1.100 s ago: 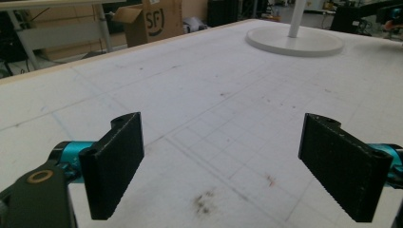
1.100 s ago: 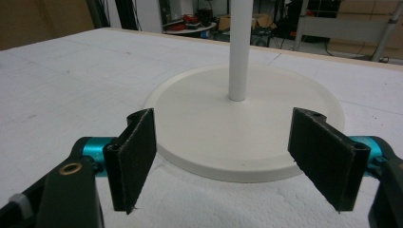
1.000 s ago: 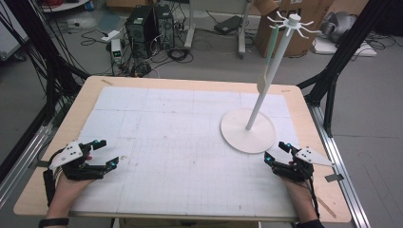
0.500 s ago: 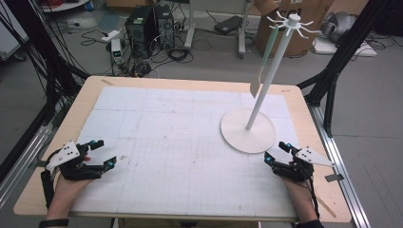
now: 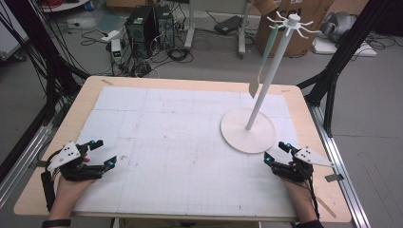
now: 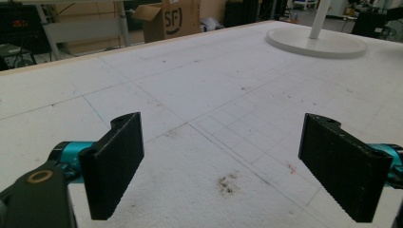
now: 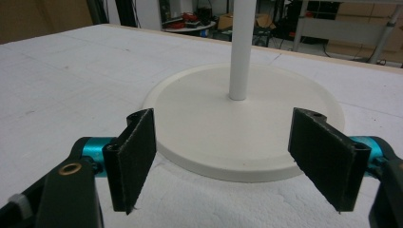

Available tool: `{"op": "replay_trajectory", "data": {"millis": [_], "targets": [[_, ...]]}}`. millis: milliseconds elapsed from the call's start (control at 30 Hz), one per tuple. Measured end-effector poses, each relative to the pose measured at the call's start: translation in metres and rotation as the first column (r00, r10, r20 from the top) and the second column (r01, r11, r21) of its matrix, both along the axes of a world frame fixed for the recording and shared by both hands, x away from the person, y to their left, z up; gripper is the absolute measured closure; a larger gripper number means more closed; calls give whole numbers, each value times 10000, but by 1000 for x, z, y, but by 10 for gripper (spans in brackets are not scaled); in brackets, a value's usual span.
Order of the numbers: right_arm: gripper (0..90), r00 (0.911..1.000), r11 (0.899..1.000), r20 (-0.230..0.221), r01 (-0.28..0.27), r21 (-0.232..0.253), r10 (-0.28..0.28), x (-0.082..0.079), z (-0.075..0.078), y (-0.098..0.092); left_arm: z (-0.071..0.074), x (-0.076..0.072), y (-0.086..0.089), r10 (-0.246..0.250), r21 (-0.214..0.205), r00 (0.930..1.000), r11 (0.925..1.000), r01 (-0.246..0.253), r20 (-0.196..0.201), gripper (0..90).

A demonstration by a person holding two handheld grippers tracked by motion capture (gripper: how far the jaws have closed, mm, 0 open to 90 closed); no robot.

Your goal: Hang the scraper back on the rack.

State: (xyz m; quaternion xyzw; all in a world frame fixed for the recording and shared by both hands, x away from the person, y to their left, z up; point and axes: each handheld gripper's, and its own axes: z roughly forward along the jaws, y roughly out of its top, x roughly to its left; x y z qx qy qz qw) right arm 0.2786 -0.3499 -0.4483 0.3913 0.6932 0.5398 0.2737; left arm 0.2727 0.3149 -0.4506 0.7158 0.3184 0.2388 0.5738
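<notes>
A white stand (image 5: 266, 80) with a round base (image 5: 248, 131) rises from the right half of the table, and hooks ring its top. A pale green spatula (image 5: 263, 61) with a tan blade hangs from one hook on the left side. My left gripper (image 5: 105, 153) rests open near the table's front left edge, nothing between its jaws (image 6: 223, 166). My right gripper (image 5: 276, 153) is open at the front right, just short of the base (image 7: 242, 123), with its jaws pointing at the pole (image 7: 241, 47).
The table (image 5: 190, 133) has a white gridded foam top inside a wooden rim. Beyond the far edge, the floor holds computer towers (image 5: 149, 23), cables and cardboard boxes (image 5: 290, 28). Black frame legs (image 5: 332, 71) stand at the right.
My left gripper has slid back toward the front left edge. The hanging spatula has swung a little. The right gripper has stayed put.
</notes>
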Motion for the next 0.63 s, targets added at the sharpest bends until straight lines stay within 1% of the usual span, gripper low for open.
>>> {"op": "replay_trajectory", "data": {"millis": [233,400,533,600,633], "targets": [[241,9999,10000,-97,81,17,-81,1,0,0,0,1,1,65,-84,9999,9999,-66,-98,158],[241,10000,10000,-59,42,-9,-42,1,0,0,0,1,1,41,-76,10000,10000,-41,-76,158],[240,10000,10000,-17,1,-24,-1,1,0,0,0,1,1,135,-144,9998,9998,-137,-131,159],[240,10000,10000,-5,-40,-1,40,1,0,-1,0,1,2,168,-139,9998,9998,-170,-112,159],[240,10000,9999,-53,-15,101,16,1,0,-1,0,1,2,182,-162,9998,9997,-184,-102,159]]}}
